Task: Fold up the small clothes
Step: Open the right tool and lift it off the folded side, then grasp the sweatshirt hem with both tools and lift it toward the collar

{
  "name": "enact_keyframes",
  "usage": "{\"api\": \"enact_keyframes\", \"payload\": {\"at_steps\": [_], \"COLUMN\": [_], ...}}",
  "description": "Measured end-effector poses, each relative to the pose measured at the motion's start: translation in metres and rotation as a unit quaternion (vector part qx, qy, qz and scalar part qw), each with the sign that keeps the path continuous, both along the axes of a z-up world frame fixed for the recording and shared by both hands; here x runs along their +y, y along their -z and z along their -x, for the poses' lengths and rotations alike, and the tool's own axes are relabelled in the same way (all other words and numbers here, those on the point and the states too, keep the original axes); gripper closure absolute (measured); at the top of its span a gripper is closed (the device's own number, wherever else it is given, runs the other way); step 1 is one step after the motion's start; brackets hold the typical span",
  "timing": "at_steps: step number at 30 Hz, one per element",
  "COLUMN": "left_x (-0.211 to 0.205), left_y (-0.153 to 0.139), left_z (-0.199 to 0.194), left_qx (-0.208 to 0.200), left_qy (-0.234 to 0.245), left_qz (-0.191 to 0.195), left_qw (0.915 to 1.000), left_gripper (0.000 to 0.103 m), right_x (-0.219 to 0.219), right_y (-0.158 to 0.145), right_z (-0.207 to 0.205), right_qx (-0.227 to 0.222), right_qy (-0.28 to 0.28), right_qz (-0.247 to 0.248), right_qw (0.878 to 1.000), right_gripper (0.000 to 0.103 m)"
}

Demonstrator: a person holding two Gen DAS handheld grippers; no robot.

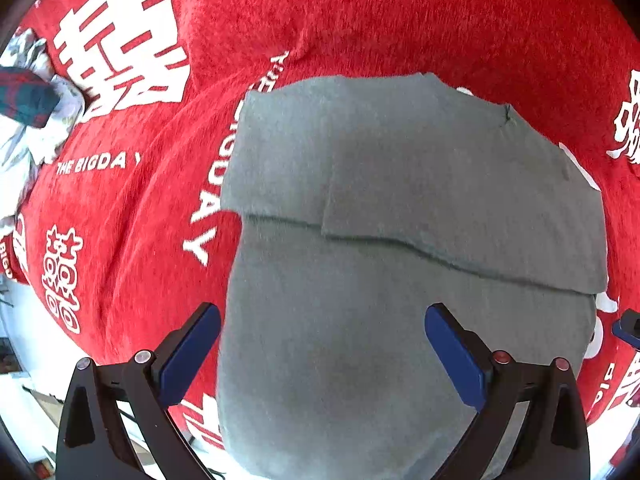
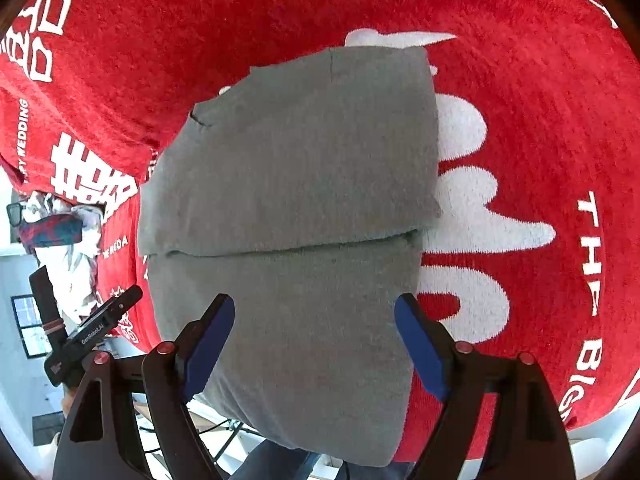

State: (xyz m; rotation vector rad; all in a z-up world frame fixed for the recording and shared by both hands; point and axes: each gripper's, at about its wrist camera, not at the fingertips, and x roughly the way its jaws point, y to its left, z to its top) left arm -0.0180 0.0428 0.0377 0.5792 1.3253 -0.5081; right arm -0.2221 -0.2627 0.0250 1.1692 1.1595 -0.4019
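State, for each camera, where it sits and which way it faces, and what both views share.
Left wrist: on the left claw, facing down over the grey garment; its open fingers show.
Right wrist: on the right claw, facing the garment; its open fingers and the left claw show.
Shared: garment on the red blanket.

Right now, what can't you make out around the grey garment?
- Grey garment: its near end runs past the bottom edge, left wrist view.
- What type of garment: unclear, folded flaps cover it.
- Red blanket lettering: cut off by the lens rim and garment.
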Motion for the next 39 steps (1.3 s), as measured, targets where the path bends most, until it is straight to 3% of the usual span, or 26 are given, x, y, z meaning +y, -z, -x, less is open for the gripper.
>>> {"api": "enact_keyframes", "payload": {"at_steps": [9,10,12,14,28,39], "left_x": [0.023,0.025,0.032,0.039,0.146,0.203], "left_y": [0.006,0.007,0.009,0.013,0.039,0.099], "left_z": [0.015,0.016,0.018,0.02,0.043,0.081], "left_qx": [0.007,0.007,0.008,0.013,0.053,0.124], "left_qy": [0.001,0.003,0.01,0.015,0.023,-0.002], "left_qz": [-0.01,-0.01,-0.007,-0.006,-0.013,-0.017], "left_qw": [0.9999,0.9999,0.9999,0.9998,0.9982,0.9921], "left_gripper": [0.001,0.001,0.001,0.001,0.001,0.001], "right_x": [0.019,0.024,0.032,0.041,0.116,0.189], "right_y": [0.008,0.008,0.011,0.013,0.031,0.099], "right_z": [0.01,0.012,0.016,0.019,0.046,0.107], "right_qx": [-0.032,-0.038,-0.047,-0.055,-0.019,0.017], "right_qy": [0.013,0.016,0.022,0.027,0.01,-0.019], "right_qz": [-0.04,-0.045,-0.055,-0.065,-0.061,-0.133], "right_qw": [0.999,0.998,0.997,0.996,0.998,0.991], "right_gripper": [0.018,0.016,0.002,0.0,0.0,0.0]}}
